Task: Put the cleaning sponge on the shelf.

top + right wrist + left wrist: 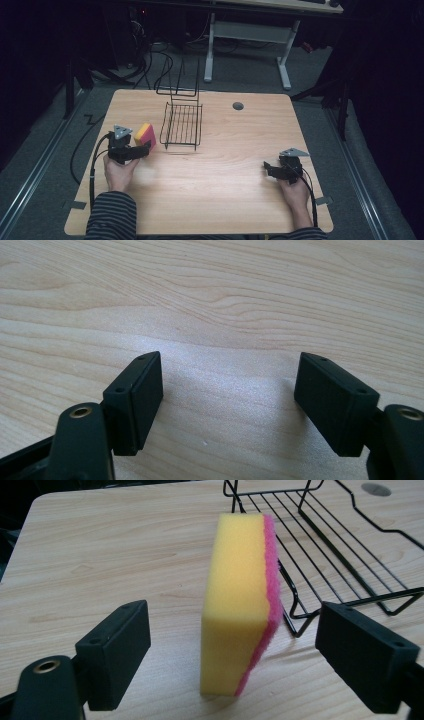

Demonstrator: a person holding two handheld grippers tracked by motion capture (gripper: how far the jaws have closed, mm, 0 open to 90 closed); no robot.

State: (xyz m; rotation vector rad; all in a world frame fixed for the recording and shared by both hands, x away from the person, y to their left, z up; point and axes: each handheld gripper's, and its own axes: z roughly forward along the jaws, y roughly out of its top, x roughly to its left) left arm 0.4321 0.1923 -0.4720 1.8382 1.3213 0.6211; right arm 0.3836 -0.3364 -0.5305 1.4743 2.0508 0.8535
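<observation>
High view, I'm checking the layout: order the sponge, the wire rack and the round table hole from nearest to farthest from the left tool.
1. Sponge: right at the left tool, standing on edge between its open jaws.
2. Wire rack: just beyond the sponge, toward the table's middle.
3. Round hole: farthest, near the far edge.

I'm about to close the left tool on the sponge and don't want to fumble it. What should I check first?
1. Sponge stands on edge between the jaws of the left tool: ok.
2. Pads clear of the sponge on both sides: ok.
3. Wire rack close beside the sponge's pink side, touching or not: cannot tell.
4. Right tool open, nothing between its jaws: ok.
5. Sponge centred: roughly ok.
</observation>
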